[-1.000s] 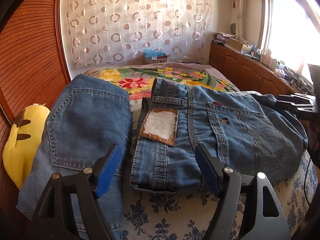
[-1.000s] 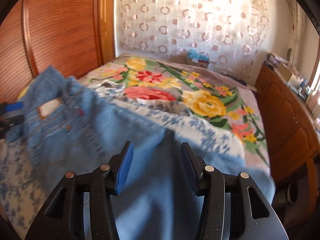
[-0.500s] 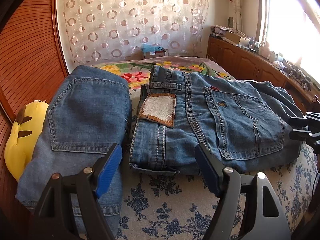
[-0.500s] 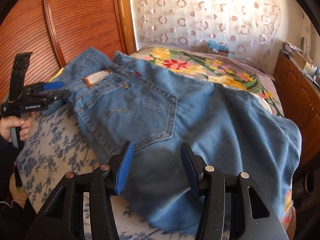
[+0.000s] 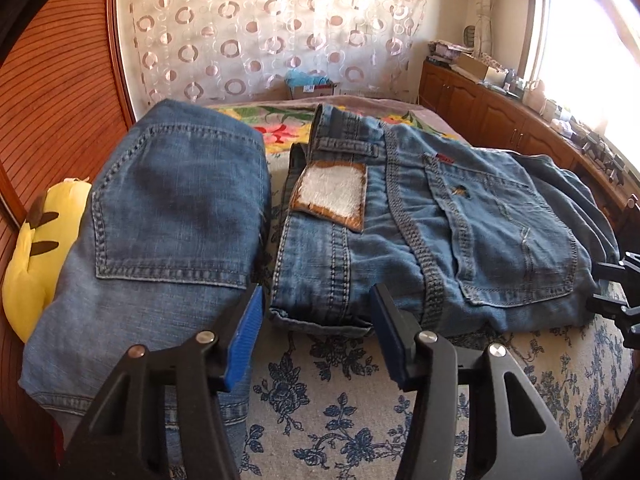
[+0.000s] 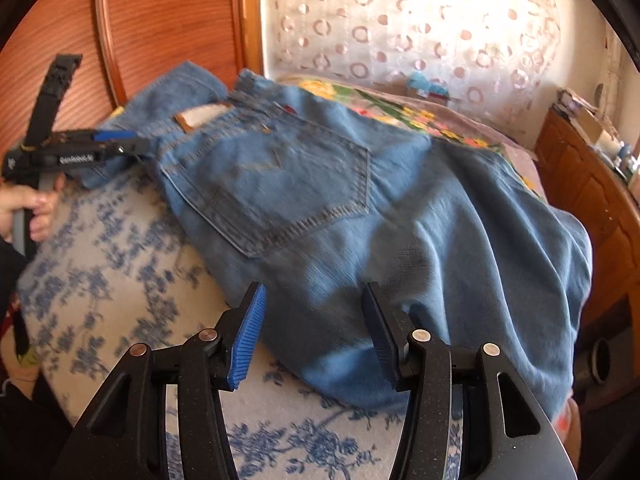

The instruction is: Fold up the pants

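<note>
Lying on the bed [image 5: 360, 420], jeans [image 5: 420, 240], both tongs [image 5: 316, 344] [image 6: 312, 336] spread, left narrowing, pinching nothing.

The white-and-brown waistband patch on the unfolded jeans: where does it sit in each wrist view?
Left wrist view: patch, centre, slightly above the middle, right of the folded jeans.
Right wrist view: patch, upper left, small, just right of the left gripper.
Shared landmark: the circle-patterned curtain behind the bed.

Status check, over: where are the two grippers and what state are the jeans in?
Left gripper open, just narrowed, at the jeans waistband edge. Right gripper open over the leg. Folded jeans close alongside.
</note>
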Motion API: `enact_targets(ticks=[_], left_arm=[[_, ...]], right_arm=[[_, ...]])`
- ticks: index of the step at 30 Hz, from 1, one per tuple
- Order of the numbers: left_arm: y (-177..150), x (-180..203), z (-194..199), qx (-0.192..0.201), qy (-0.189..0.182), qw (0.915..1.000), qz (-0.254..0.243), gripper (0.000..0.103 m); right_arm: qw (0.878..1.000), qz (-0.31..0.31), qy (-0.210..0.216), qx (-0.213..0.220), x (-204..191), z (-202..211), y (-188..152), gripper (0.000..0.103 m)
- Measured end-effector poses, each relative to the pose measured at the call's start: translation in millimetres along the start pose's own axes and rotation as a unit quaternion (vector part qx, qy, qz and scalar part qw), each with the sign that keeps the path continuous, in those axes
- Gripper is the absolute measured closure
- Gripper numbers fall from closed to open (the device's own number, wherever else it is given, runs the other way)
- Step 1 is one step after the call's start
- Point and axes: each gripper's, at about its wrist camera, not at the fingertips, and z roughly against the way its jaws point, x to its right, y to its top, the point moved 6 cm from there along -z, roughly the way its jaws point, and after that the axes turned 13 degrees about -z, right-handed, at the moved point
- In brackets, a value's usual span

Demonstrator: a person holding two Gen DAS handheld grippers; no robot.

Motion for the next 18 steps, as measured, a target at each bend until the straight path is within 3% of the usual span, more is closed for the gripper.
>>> enact_targets(ticks=[7,16,18], left_arm=[[1,-2,-6,-0.006,-0.004,1.0,0.002,0.05],[2,0,-5,0.003,-0.007,0.9999,-0.013,0.07],[3,2,-5,0.005,-0.01,0.9998,-0.016,0.079]], right_arm=[[1.0,-0.005,-0.002,0.0,3,-6,-6,0.049],[1.0,-0.003,-0.003,-0.003,-2,-12,-13,0.048],[1.0,-0.003,0.001,-0.008,-3,-13,-17,0.048]])
